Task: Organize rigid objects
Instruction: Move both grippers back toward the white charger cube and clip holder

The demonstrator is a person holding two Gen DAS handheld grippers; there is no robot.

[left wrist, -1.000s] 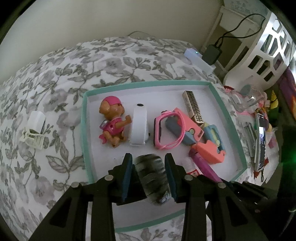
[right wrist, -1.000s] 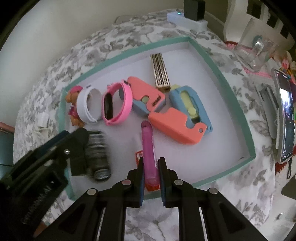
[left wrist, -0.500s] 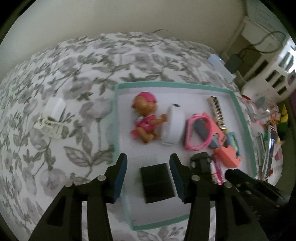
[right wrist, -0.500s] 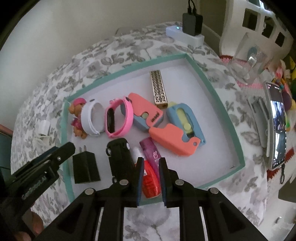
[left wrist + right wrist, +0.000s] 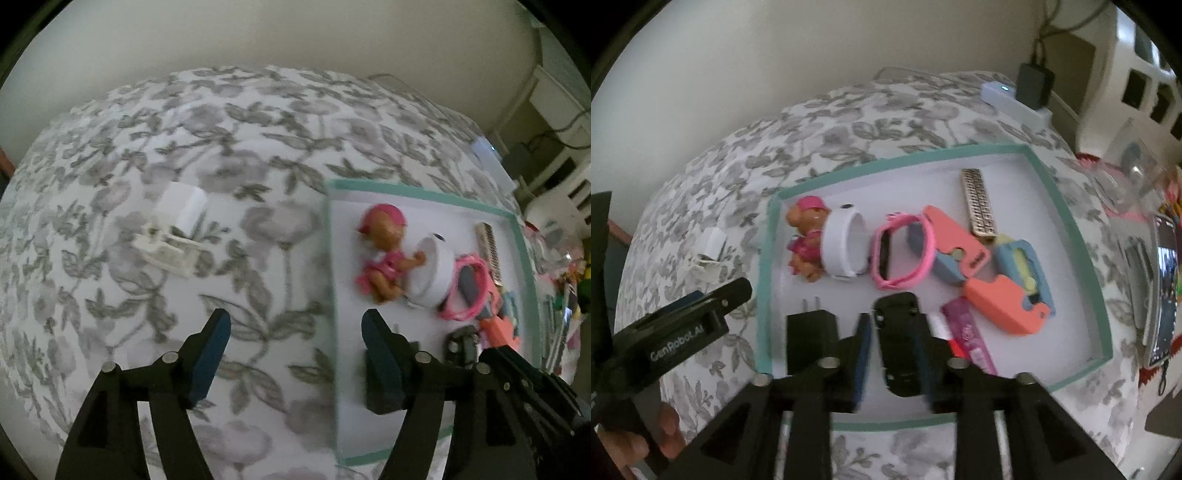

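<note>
Inside one tray (image 5: 1067, 225): two wristbands; one charger (image 5: 810, 341).

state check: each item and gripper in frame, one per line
left gripper: open, empty, over the floral bedspread
right gripper: jaws just opened, straddling black toy car
black charger: flat in teal-rimmed tray, prongs up-frame
white plastic piece: outside tray

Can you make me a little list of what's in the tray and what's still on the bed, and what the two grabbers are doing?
tray: teal rim, on flowery bedspread
in tray: puppy toy, white band, pink watch, black plug, black toy car
outside tray: white toy chair
left gripper: open, empty, jaws just opened
right gripper: open, astride the car, jaws just opened
</note>
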